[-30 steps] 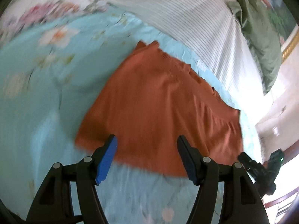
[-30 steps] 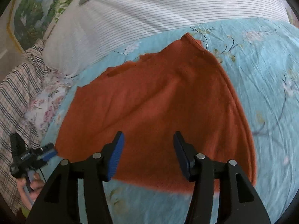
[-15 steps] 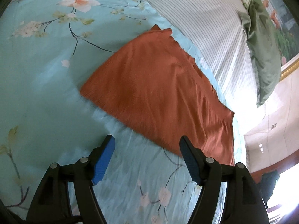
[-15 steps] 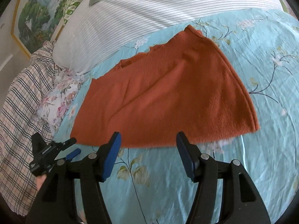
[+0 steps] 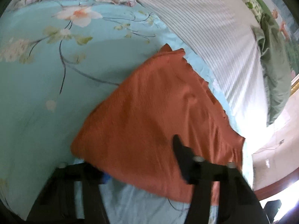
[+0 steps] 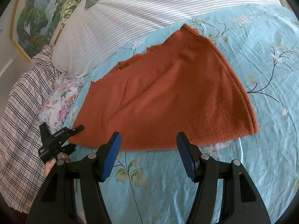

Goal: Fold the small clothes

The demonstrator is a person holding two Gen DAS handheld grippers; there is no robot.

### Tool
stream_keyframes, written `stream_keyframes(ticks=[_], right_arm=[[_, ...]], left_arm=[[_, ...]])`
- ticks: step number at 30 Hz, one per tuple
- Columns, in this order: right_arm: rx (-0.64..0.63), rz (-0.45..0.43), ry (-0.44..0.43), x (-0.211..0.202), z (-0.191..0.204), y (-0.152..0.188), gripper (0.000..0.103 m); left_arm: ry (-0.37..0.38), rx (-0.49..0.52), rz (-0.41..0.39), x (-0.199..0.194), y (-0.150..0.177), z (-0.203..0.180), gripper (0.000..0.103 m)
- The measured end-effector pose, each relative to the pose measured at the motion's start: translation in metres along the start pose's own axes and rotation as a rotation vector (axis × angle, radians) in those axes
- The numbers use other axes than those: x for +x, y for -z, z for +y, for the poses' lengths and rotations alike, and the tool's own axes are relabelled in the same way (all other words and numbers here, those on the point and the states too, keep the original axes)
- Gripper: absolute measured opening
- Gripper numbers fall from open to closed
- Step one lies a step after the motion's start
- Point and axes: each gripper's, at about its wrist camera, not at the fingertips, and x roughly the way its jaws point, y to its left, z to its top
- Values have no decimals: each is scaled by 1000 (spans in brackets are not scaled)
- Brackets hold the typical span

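Sweater (image 6: pixel 164 97) flat, just beyond right gripper (image 6: pixel 147 155) (jaws spread).

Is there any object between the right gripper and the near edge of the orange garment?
Nothing visible. The right gripper hangs open over bare floral bedsheet, just short of the orange garment. The left gripper is off to the side, at the garment's corner.
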Motion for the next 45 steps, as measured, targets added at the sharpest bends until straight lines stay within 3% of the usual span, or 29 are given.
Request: stream_keyframes(ticks=[1, 3, 6, 10, 14, 20, 23, 25, 30, 33, 34, 35, 36, 38, 40, 45], right_arm=[[2, -3, -2, 0, -1, -1, 63], [3, -9, -5, -1, -4, -5, 63], [8, -24, -17, -3, -10, -15, 63], [27, -32, -42, -1, -21, -33, 63], [60, -19, -90, 8, -32, -55, 63], [94, 63, -190, 44, -33, -88, 63], [81, 128, -231, 73, -22, -102, 74], [67, 159, -248, 92, -14, -110, 75], [30, 257, -296, 149, 14, -131, 75], [-6, 307, -257, 182, 29, -139, 75], [-24, 311, -246, 189, 34, -141, 64], [-41, 316, -245, 194, 39, -144, 38], [-48, 323, -250, 196, 42, -146, 29], [-78, 292, -258, 184, 48, -152, 22], [-105, 239, -273, 160, 50, -159, 20], [-127, 92, -245, 89, 22, -178, 17]], left_arm=[[8, -3, 7, 2, -2, 1, 19], [30, -12, 10, 3, -6, 0, 13], [34, 67, -21, -9, -5, -23, 9], [97, 192, -42, -25, -1, -68, 7], [134, 415, -38, -24, 23, -137, 7], [59, 740, 10, 18, 93, -198, 7], [15, 827, 37, 39, 119, -202, 7], [-18, 877, 31, 45, 130, -203, 7], [-15, 908, 13, 41, 132, -203, 7], [-29, 944, 0, 38, 136, -208, 6], [-37, 960, -5, 37, 138, -209, 6], [-45, 977, -9, 36, 141, -210, 6], [-48, 989, -11, 35, 143, -212, 6], [-48, 1005, -16, 29, 145, -215, 6], [-38, 1008, -27, 20, 145, -220, 6], [66, 980, -32, -1, 145, -251, 6]])
